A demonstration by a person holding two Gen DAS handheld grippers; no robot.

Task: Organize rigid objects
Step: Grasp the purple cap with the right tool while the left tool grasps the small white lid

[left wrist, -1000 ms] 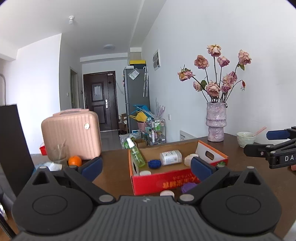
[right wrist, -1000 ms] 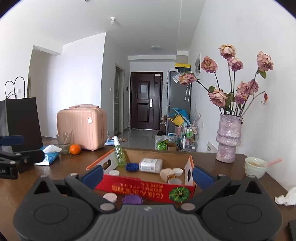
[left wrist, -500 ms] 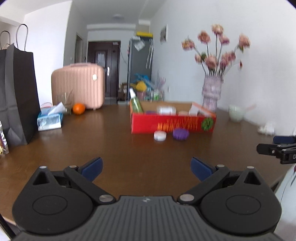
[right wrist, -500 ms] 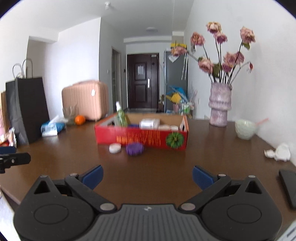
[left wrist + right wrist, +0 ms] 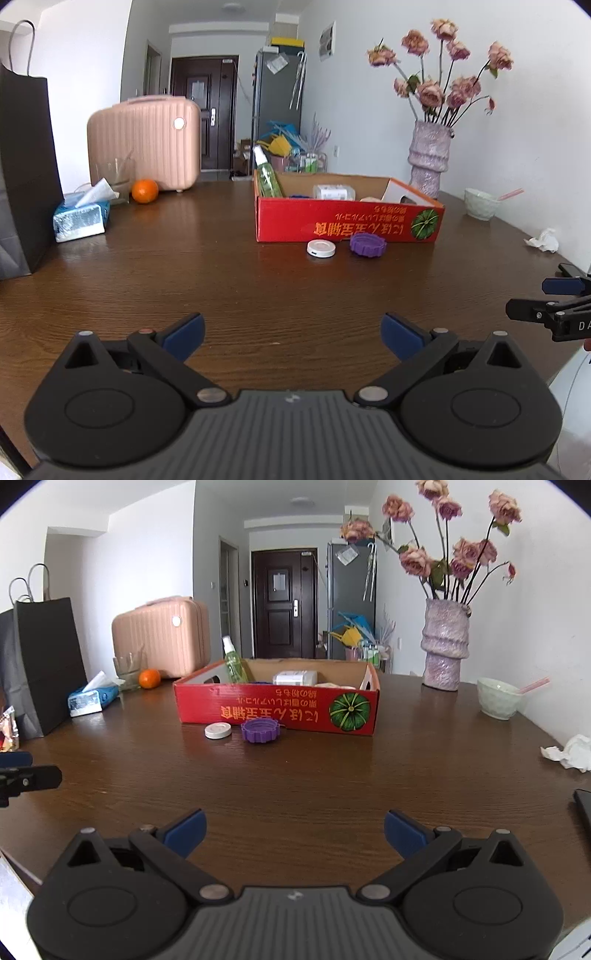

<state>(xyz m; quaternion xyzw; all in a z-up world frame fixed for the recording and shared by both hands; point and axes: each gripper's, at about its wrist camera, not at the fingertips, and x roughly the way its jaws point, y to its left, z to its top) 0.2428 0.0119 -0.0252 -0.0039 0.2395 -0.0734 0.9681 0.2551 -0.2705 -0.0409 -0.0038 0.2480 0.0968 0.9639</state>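
A red cardboard box [image 5: 347,221] [image 5: 277,709] stands mid-table, holding a green spray bottle [image 5: 267,177] [image 5: 233,664], a white container [image 5: 334,192] [image 5: 295,678] and other small items. In front of the box lie a white round lid [image 5: 321,248] [image 5: 218,731] and a purple ridged cap [image 5: 367,244] [image 5: 260,730]. My left gripper [image 5: 291,334] is open and empty over the near table edge, far short of the lids. My right gripper [image 5: 294,829] is also open and empty, likewise near the front edge. Each gripper's tip shows at the other view's side.
On the brown table [image 5: 221,280] sit a tissue pack [image 5: 81,219], an orange [image 5: 144,191], a glass [image 5: 116,179], a pink case [image 5: 144,142], a black paper bag [image 5: 22,166], a vase of roses [image 5: 428,162], a bowl [image 5: 478,203], crumpled tissue [image 5: 570,751] and a dark device [image 5: 583,808].
Both grippers have pulled back from just over the box to the near table edge and dropped lower. The box and lids have stayed put. Both stay open.
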